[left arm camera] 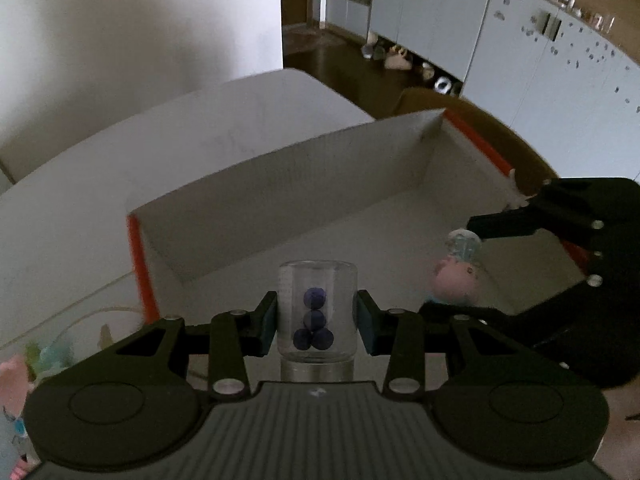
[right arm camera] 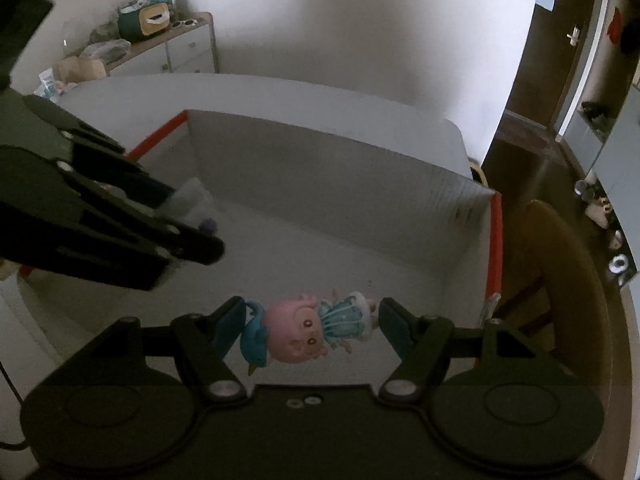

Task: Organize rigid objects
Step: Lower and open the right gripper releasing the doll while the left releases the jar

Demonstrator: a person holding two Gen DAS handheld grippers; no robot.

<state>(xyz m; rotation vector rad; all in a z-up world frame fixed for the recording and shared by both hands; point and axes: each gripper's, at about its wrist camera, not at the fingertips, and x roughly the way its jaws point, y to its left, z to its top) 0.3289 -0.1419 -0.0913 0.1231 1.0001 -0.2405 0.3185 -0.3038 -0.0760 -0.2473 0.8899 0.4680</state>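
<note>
My left gripper (left arm camera: 317, 316) is shut on a clear glass jar (left arm camera: 317, 308) with dark blue balls inside, held over the open white cardboard box (left arm camera: 280, 184). My right gripper (right arm camera: 310, 326) holds a pink-haired doll (right arm camera: 308, 330) in a blue dress with a blue bird, lying sideways between the pads, over the box's near right part. A small gap shows beside the right pad. The right gripper (left arm camera: 460, 264) with the doll (left arm camera: 456, 280) also shows at the right of the left wrist view. The left gripper (right arm camera: 192, 220) shows at the left of the right wrist view.
The box has orange edge strips (right arm camera: 494, 240) and stands on a white table (left arm camera: 80, 200). More toys (left arm camera: 24, 364) lie on the table at the left. A wooden chair (right arm camera: 560, 280) stands at the right. Cabinets (left arm camera: 520, 40) and shoes are further off.
</note>
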